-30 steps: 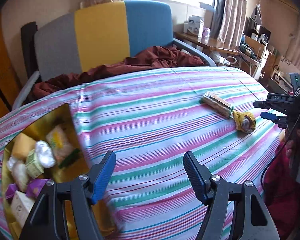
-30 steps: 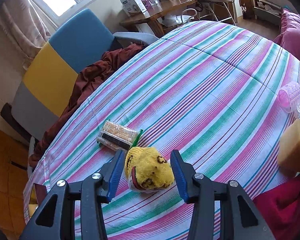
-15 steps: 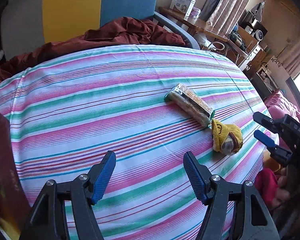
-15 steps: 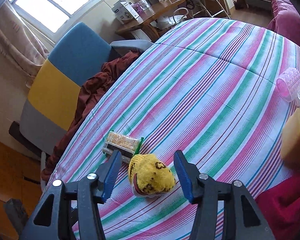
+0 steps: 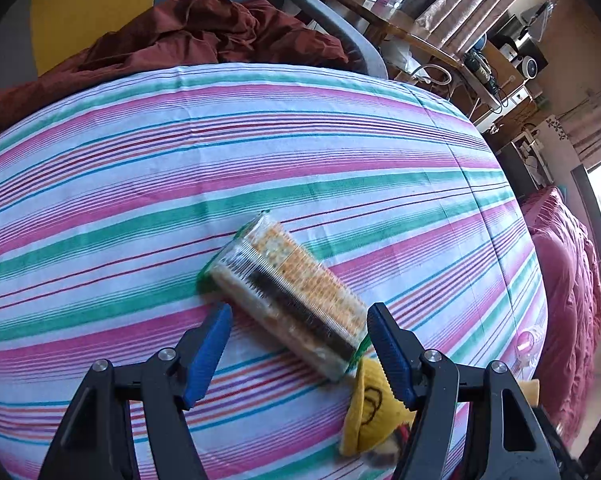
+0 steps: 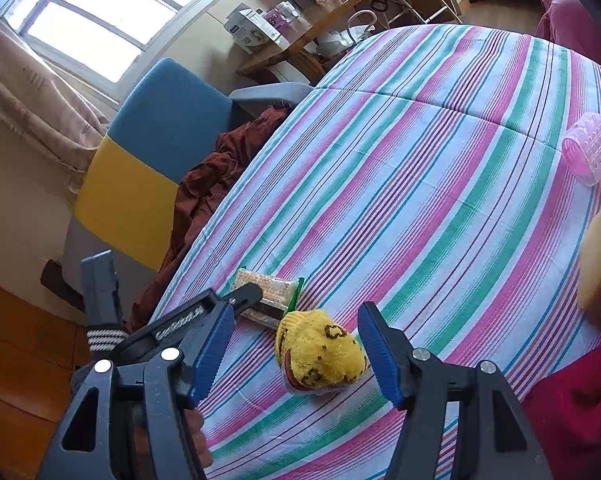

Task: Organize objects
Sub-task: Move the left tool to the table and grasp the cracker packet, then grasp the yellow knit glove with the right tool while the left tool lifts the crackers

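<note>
Cracker packet being lined up for pickup

The cracker packet [image 5: 288, 300], lying diagonally, is being straddled by the released left tongs [image 5: 300, 316]; the right tongs [image 6: 296, 344] are being held released around the yellow sock [image 6: 320, 352].

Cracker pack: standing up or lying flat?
Lying flat. The cracker pack rests on its long side on the striped cloth, between the open left gripper fingers.

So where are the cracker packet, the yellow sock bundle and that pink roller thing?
cracker packet [image 5: 290, 302], left wrist view, middle of its clear wrapper.
yellow sock bundle [image 6: 320, 350], right wrist view, its patterned top.
pink roller [image 6: 588, 148], right wrist view, its ribbed side.
</note>
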`<state>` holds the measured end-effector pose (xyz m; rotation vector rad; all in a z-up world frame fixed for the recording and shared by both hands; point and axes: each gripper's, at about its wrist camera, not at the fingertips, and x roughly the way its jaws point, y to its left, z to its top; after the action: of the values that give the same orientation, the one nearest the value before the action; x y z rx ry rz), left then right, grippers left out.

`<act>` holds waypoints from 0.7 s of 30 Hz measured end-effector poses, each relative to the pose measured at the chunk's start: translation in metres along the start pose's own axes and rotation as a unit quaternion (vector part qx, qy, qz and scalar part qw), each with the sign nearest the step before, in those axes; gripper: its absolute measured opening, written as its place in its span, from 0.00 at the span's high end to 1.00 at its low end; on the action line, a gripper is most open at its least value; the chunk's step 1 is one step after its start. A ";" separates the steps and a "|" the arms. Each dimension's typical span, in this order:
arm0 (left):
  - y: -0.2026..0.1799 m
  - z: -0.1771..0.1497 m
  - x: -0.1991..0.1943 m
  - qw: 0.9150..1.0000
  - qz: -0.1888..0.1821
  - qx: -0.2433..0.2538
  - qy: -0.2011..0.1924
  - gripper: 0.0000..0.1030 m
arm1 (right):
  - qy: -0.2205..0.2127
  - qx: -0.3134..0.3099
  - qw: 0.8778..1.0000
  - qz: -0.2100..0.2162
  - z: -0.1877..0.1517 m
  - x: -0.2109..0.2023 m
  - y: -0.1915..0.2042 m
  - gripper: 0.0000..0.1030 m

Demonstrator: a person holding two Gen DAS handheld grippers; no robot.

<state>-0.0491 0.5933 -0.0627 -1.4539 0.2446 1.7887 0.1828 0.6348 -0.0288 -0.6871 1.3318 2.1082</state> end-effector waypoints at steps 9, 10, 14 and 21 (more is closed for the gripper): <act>-0.019 0.005 0.025 0.996 0.066 0.062 0.000 0.33 | 0.002 0.008 1.000 0.004 0.001 0.003 -0.002 0.36; -0.016 0.001 0.022 0.995 0.070 0.071 -0.010 0.42 | 0.002 0.010 1.000 0.004 0.002 0.003 -0.003 0.36; 0.008 -0.016 0.005 0.994 0.064 0.089 -0.026 0.51 | 0.011 0.011 1.000 0.000 0.001 0.006 -0.004 0.36; 0.077 -0.079 -0.042 0.993 0.069 0.084 -0.047 0.51 | 0.053 -0.023 0.998 -0.026 -0.006 0.025 0.007 0.36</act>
<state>-0.0420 0.4762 -0.0752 -1.2571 0.4460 1.8932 0.1614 0.6315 -0.0433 -0.8542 1.3096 2.0926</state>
